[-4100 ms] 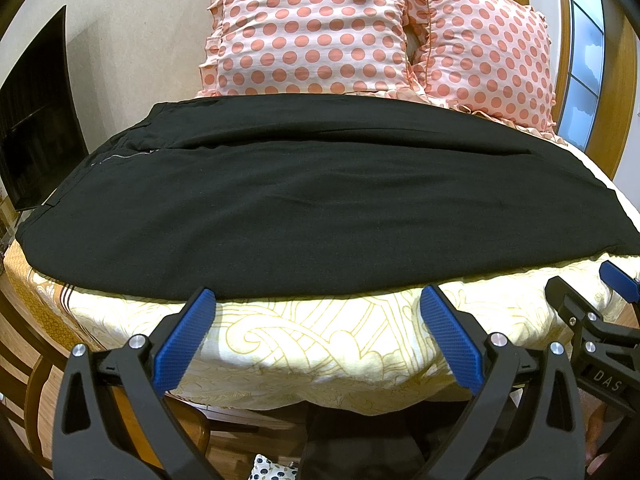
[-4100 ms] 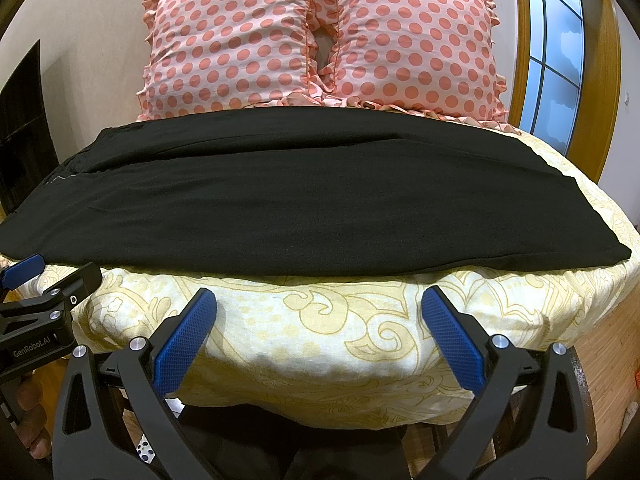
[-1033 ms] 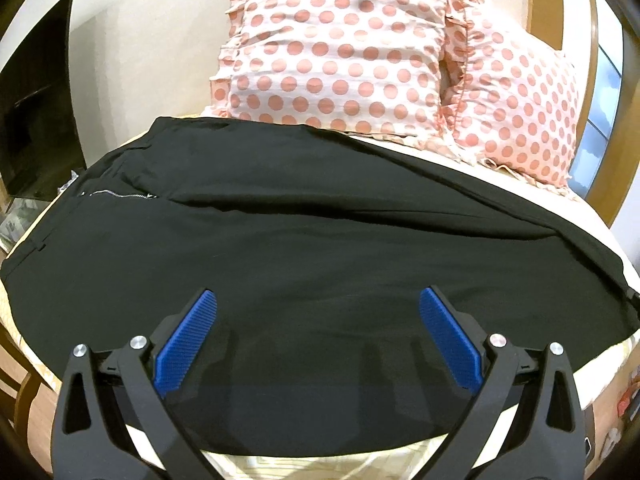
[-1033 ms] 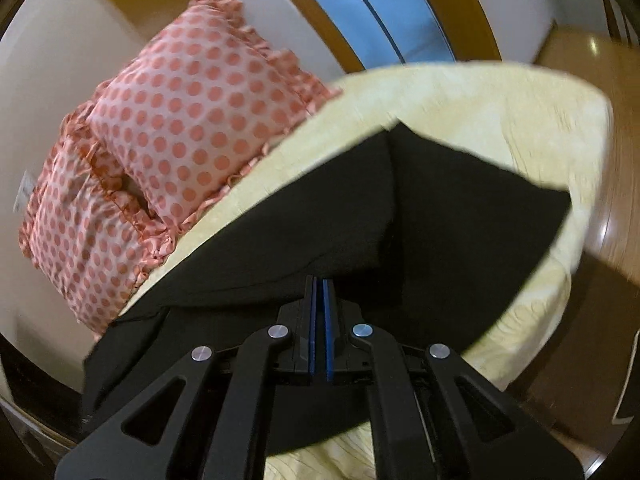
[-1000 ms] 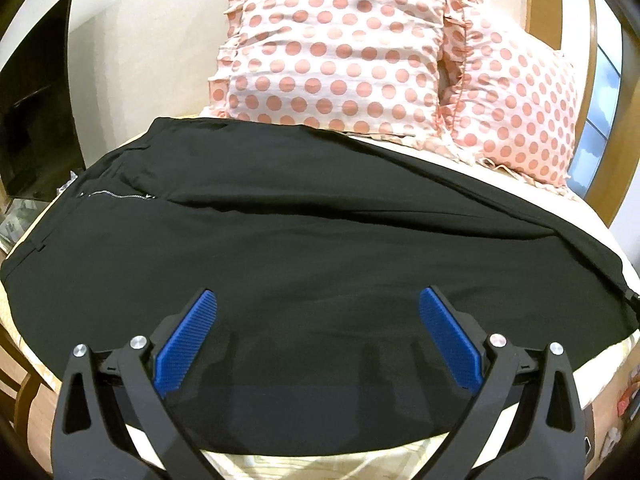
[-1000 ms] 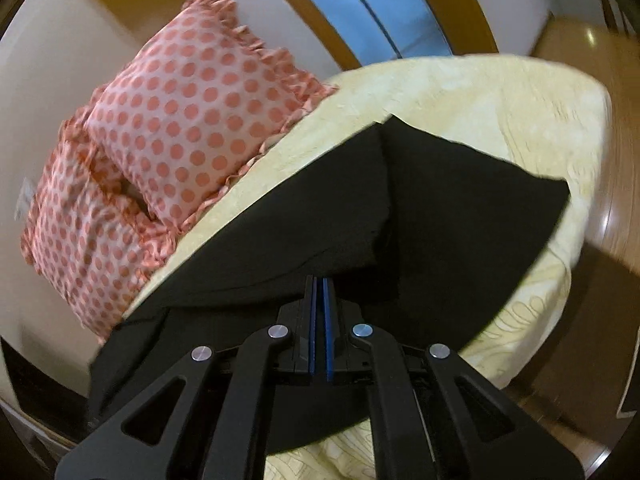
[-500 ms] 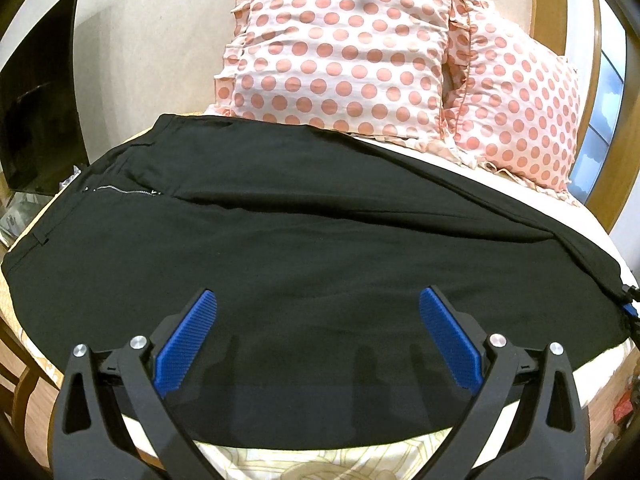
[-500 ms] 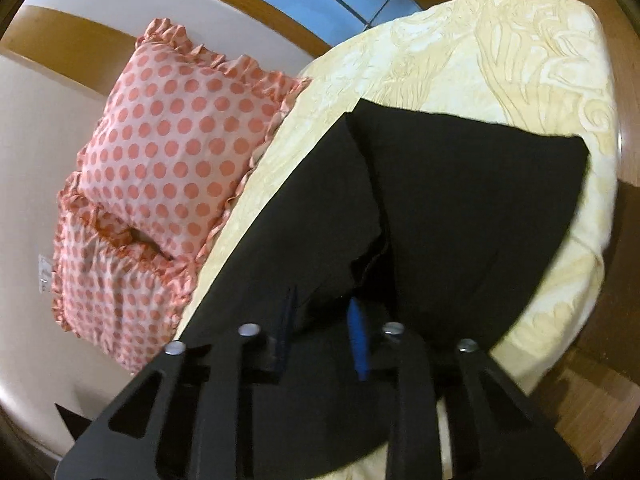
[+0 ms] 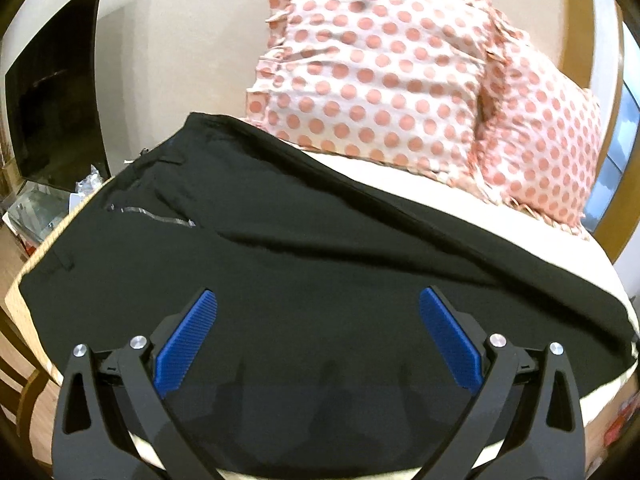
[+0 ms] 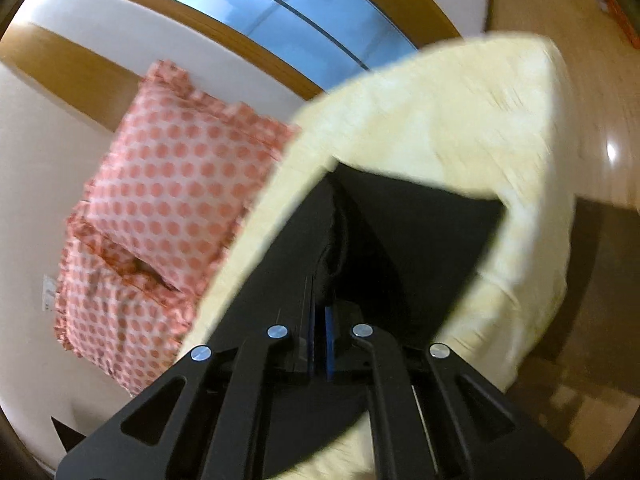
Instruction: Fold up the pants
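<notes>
My left gripper (image 9: 318, 332) is spread wide, its blue pads (image 9: 186, 338) far apart and gripping nothing. It hovers over the near part of the pants (image 9: 320, 264); I cannot tell whether the pads touch the cloth. My right gripper (image 10: 319, 336) is pinched nearly closed, the pads (image 10: 329, 340) almost meeting, with a fold of black cloth caught between them at the leg end of the pants (image 10: 420, 240). That cloth rises from the pads in a ridge, and the hem beyond it lies flat.

From the left wrist view, the pants stretch across the bed (image 9: 472, 224), waistband toward the left, legs running off to the right. A silver zip (image 9: 152, 216) shows near the waist, and a long crease runs along the far leg. The near edge of the pants hangs close to the edge of the mattress.

Behind the pants, two pillows (image 9: 376, 68) with pink dots stand against the wall, just beside each other. A dark screen (image 9: 56, 116) stands off to the left. From the right wrist view, the pale yellow bedcover (image 10: 460, 128) spreads past the hem, with a window (image 10: 288, 4) framed in wood beyond the pillows (image 10: 180, 184). That view is blurred.
</notes>
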Demonstrator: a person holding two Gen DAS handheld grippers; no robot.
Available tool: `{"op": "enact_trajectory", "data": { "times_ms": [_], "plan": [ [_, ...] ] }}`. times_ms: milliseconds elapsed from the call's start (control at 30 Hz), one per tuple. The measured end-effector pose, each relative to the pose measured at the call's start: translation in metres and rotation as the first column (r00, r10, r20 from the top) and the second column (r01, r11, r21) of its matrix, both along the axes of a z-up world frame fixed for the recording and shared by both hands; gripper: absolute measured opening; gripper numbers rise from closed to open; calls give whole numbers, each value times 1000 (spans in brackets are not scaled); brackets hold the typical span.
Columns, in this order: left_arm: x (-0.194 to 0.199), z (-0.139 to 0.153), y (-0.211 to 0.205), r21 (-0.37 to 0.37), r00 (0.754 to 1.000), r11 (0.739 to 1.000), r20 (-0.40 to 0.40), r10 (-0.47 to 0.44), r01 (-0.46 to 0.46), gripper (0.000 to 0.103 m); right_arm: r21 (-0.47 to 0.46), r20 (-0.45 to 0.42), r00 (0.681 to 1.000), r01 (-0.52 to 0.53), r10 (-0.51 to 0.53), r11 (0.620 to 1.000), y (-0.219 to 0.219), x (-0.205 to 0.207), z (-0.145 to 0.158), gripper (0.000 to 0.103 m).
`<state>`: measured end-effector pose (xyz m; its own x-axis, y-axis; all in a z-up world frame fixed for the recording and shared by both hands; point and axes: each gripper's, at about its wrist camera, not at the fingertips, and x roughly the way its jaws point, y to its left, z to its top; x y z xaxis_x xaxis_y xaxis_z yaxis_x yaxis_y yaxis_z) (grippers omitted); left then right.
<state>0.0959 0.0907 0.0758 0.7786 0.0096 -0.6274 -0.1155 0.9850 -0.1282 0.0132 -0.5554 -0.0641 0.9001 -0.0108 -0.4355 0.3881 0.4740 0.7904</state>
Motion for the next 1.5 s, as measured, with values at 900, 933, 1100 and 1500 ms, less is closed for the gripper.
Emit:
{"op": "enact_trajectory", "data": {
  "times_ms": [900,933,1100,1500],
  "plan": [
    [289,-44,133,-270,908,899,-339,245,-344,26,-79,-73,994,-89,83,993,-7,13,-10,3],
    [287,-44,133,-263,910,905,-340,237,-334,18,-79,-72,994,-90,85,993,-8,13,-10,3],
    [252,-26,130,-199,930,939,-298,213,-279,6,-53,-52,995,-91,88,994,-15,18,-11,3],
    [3,35,127,-138,977,969,-88,192,-203,8,-81,32,999,-19,22,997,-44,14,18,3]
  ]
}}
